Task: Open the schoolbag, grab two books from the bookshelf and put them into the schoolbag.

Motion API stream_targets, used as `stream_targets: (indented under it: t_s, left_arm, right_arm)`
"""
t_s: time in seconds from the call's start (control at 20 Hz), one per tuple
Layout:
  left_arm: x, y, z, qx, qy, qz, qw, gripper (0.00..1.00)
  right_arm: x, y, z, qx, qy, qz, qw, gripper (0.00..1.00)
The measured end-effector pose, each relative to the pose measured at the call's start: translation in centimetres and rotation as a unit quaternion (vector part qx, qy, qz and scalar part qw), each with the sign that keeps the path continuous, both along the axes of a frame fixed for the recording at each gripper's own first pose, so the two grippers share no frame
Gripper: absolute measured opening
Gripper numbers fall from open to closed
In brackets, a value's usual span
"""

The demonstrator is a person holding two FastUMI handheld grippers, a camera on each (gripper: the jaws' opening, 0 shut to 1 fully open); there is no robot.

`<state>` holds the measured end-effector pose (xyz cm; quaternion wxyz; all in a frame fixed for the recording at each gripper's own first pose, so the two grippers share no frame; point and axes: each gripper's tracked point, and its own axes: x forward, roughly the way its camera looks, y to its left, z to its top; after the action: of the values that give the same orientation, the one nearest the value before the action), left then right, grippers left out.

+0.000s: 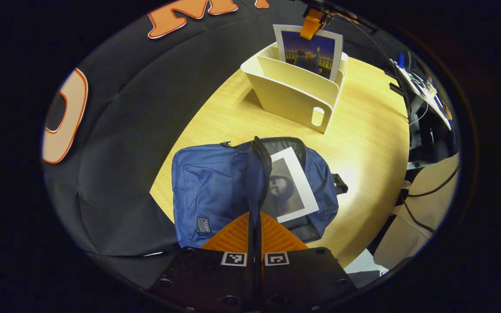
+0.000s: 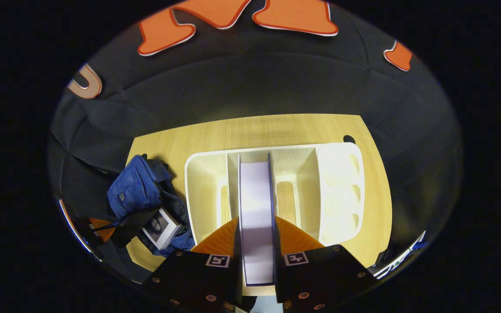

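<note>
The left tool (image 1: 255, 234) hung above the near edge of the bench (image 1: 363, 143), looking down over the blue schoolbag (image 1: 209, 187). Its two fingers were drawn together on the dark edge of the schoolbag's opening flap (image 1: 257, 174), which ran up narrowly between them and was held raised. In the right gripper view the same left tool (image 2: 102, 230) showed far off at the lower left, beside the schoolbag (image 2: 135, 191).

The right tool (image 2: 257, 243) was poised over the cream bookshelf (image 2: 202, 182), pointing down along its middle slot. Its fingers were clamped on the second book (image 2: 257, 204), one on each cover, with the pale page edge facing the camera. In the left gripper view that second book (image 1: 309, 50) stood upright in the bookshelf (image 1: 294, 95), its dark blue cover with a white border showing, and the right tool (image 1: 313, 19) gripped its top edge from above.

Books counted two. The first book (image 1: 289, 184), with a white border and a greyish portrait on its cover, lay tilted inside the open schoolbag, partly sticking out of the mouth; the right gripper view showed it (image 2: 160, 227) at the schoolbag's near end.

There was one schoolbag, lying flat on the bench to the left of the one bookshelf and apart from it. The bookshelf had several upright dividers, and a side panel with oval cut-outs (image 2: 342, 191).
</note>
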<state>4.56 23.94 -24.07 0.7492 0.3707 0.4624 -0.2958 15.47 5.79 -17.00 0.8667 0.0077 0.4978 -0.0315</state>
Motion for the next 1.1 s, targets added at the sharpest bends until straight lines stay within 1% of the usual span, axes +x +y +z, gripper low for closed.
stream_targets:
  t_s: [0.1,0.35,0.45,0.6,0.7,0.85,0.9,1.1]
  left_arm:
    - [0.0,0.0,0.1,-0.001,-0.004,0.003,1.000,0.01]
    - [0.0,0.3,0.3,-0.001,-0.010,0.006,1.000,0.01]
    - [0.0,0.4,0.5,0.000,-0.015,0.008,1.000,0.01]
    - [0.4,0.6,0.9,0.007,-0.029,0.008,1.000,0.01]
    - [0.6,0.7,1.2,0.012,-0.035,0.005,0.999,0.01]
    - [0.7,0.5,1.9,0.020,-0.047,-0.008,0.999,0.01]
    - [0.7,0.4,2.0,0.024,-0.049,-0.012,0.998,0.01]
    - [0.8,0.3,2.6,0.035,-0.055,-0.021,0.998,0.01]
  right_arm:
    - [-0.9,-0.3,1.9,0.012,-0.019,-0.007,1.000,0.30]
    - [-4.1,-0.3,7.1,0.064,-0.075,-0.016,0.995,0.30]
    - [-5.6,-0.2,9.0,0.094,-0.102,-0.022,0.990,0.30]
    - [-7.8,1.1,10.7,0.164,-0.134,-0.029,0.977,0.30]
    - [-9.6,2.6,10.0,0.212,-0.138,-0.024,0.967,0.30]
    - [-11.1,5.4,6.4,0.274,-0.126,-0.024,0.953,0.30]
    - [-11.3,6.3,5.3,0.297,-0.122,-0.028,0.947,0.30]
    - [-12.5,9.3,1.1,0.387,-0.112,-0.044,0.914,0.29]
